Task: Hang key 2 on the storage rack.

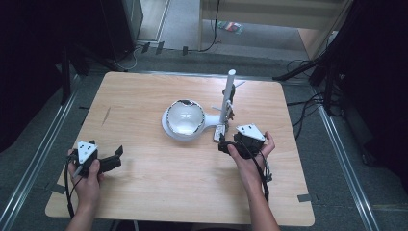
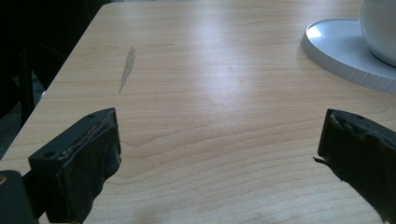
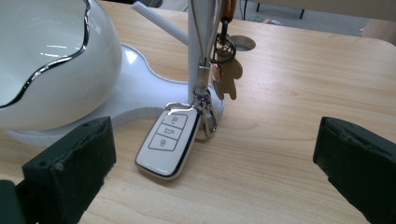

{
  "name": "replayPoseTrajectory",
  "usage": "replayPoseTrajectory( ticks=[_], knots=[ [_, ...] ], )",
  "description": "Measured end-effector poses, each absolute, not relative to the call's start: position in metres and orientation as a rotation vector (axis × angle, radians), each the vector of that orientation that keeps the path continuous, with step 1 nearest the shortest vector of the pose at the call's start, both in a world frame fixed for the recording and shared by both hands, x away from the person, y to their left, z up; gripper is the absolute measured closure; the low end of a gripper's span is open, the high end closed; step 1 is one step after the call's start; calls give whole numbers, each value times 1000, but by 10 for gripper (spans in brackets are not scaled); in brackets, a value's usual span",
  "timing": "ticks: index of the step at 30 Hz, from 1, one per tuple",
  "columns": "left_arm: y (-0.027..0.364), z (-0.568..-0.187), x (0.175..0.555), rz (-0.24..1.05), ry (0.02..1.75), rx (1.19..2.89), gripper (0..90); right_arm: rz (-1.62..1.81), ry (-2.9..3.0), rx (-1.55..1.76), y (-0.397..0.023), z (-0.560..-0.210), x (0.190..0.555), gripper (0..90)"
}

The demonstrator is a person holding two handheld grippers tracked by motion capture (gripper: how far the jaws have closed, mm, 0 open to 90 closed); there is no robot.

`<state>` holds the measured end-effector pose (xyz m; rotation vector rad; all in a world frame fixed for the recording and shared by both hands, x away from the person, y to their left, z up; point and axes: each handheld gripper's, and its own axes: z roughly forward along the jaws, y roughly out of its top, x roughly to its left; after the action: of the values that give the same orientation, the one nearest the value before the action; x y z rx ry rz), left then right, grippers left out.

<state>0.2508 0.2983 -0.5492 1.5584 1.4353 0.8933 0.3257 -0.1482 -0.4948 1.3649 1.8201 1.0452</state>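
The right gripper (image 1: 226,143) stands wide open, holding nothing, close to the white key fob (image 3: 169,141). The fob hangs from the white stand's post (image 3: 198,51), its lower end resting on the table (image 1: 144,183), with a brown charm (image 3: 227,77) beside it. The white bowl (image 3: 46,60) crowds its left. The left gripper (image 1: 115,156) gapes empty, well apart.

From my high view the key fob (image 1: 220,132) is too small for me to read its buttons, and the charm (image 1: 230,111) on the pole (image 1: 226,96) is a blur. In my right gripper view the bowl (image 3: 51,65) runs off the upper left edge, the pole leaves the top, and the fob's icons stay unclear. In my left gripper view the bowl and base (image 2: 341,49) are cut at the upper right.
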Motion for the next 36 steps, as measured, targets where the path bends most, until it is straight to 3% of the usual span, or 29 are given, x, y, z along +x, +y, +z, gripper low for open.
replayPoseTrajectory(
  ticks=[36],
  knots=[
    [297, -549, 251, 898, 1431, 1567, 0, 1006, 1749, 1461, -215, -520, 295, 0]
  ],
)
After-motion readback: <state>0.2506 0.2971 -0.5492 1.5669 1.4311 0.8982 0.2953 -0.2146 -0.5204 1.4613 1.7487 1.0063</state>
